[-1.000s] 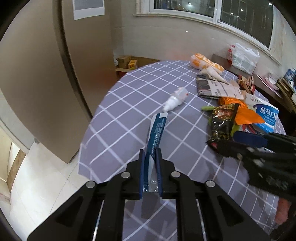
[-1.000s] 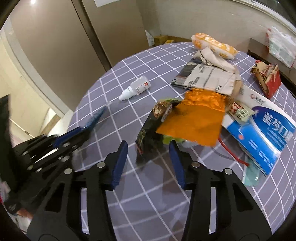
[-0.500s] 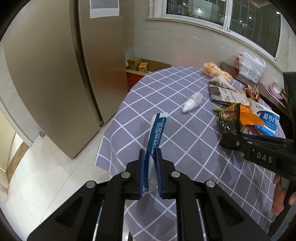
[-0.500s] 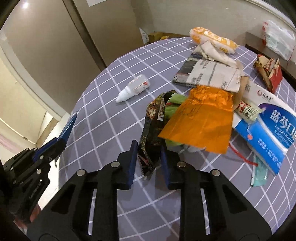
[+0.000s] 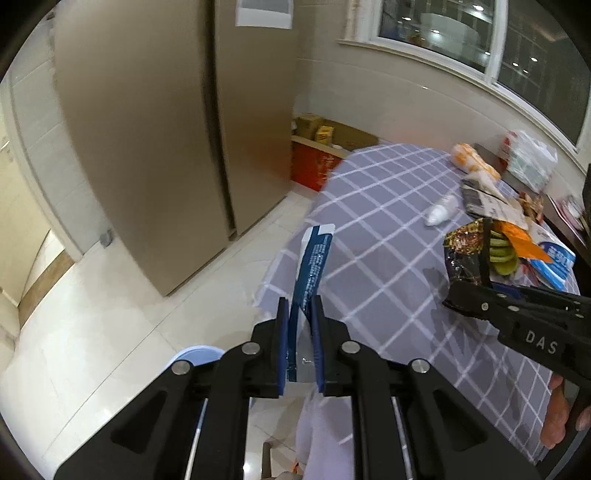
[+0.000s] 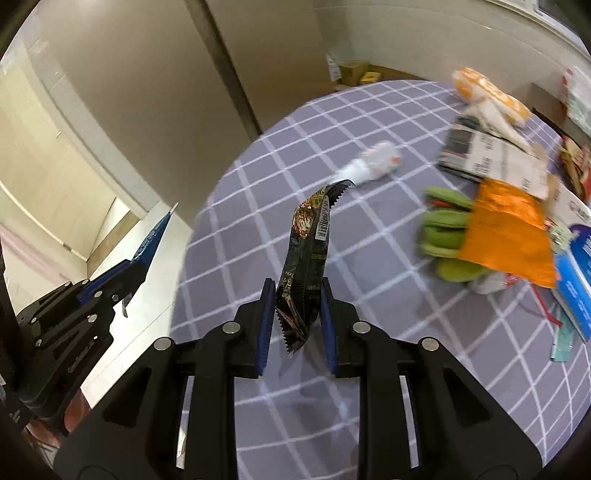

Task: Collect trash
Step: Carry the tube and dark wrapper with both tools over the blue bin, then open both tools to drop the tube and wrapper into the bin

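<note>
Both your grippers raised off the table [image 6: 258, 229], left gripper [image 5: 299, 325] beyond its edge over the floor, clamped on a blue wrapper [image 5: 312, 266], right gripper [image 6: 297, 317] above the cloth, pinching a dark wrapper [image 6: 306, 266].

a round bench [image 5: 384, 236] wears a grey-purple cloth with a white grid, its edge hanging over a pale tiled floor [image 5: 122, 306]. beside it stands a tall beige cabinet [image 5: 155, 122] with a white sheet of paper [image 5: 264, 13] stuck high on its door. against the far wall, past the bench, sit a red box [image 5: 314, 166] and brown cartons [image 5: 332, 131]. a dark window [image 5: 480, 33] runs above a pale sill and reflects ceiling lights. low on the floor, the rim of a light blue round thing [image 5: 195, 356] peeps out.
</note>
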### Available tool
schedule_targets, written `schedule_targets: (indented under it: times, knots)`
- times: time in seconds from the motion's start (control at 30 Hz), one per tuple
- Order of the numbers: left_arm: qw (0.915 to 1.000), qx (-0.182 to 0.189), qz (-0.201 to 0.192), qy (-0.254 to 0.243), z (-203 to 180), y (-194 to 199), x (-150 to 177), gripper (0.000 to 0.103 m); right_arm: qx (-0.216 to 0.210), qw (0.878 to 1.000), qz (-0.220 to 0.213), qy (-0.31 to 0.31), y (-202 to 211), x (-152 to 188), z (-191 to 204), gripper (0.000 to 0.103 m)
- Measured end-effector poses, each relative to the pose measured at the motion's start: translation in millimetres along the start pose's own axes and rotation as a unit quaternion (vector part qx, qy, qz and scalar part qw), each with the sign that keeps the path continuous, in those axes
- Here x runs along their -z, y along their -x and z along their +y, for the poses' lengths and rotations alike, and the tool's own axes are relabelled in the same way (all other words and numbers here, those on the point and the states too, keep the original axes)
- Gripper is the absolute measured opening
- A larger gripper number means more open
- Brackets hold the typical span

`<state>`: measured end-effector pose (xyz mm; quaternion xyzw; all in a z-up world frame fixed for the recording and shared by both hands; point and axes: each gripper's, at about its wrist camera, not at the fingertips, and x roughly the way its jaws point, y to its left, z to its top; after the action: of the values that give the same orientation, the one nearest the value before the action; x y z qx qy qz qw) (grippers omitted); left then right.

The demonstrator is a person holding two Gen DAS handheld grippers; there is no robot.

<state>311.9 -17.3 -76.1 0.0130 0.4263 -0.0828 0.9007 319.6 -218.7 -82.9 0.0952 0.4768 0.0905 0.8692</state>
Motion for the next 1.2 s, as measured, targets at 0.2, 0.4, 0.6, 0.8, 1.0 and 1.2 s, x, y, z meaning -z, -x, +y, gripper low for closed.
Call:
schedule_targets:
  times: [0.2, 0.4, 0.6, 0.8, 1.0, 1.2]
  knots:
    - [0.9990, -0.029, 0.002, 0.033, 36.8, 6.3, 10.0, 0.012, -0.020, 0.999, 0.012, 0.028, -14.5, -2.3, 39.5, 0.023]
    - [0.9958, -0.056, 0.007, 0.072, 78.1, 14.5, 23.3, 0.012, -0.042, 0.997, 0.026, 0.061, -30.2, -2.4, 81.8, 0.023]
    - [0.9913, -0.080, 0.018, 0.103, 111.5, 16.4, 36.6, 0.012, -0.059, 0.993, 0.043, 0.095, -45.7, 2.4, 119.4, 0.023]
    - [0.9875, -0.095, 0.031, 0.122, 131.8, 11.4, 45.0, 0.012, -0.066, 0.989, 0.063, 0.120, -62.9, 6.2, 145.2, 0.023]
    - [0.9831, -0.128, 0.025, 0.128, 144.2, 8.3, 47.9, 0.055, -0.067, 0.985, 0.081, 0.134, -78.7, 11.6, 159.5, 0.023]
    - [0.9807, -0.130, 0.038, 0.141, 159.5, 5.2, 56.3, 0.055, -0.062, 0.982, 0.099, 0.145, -95.9, 16.8, 174.2, 0.023]
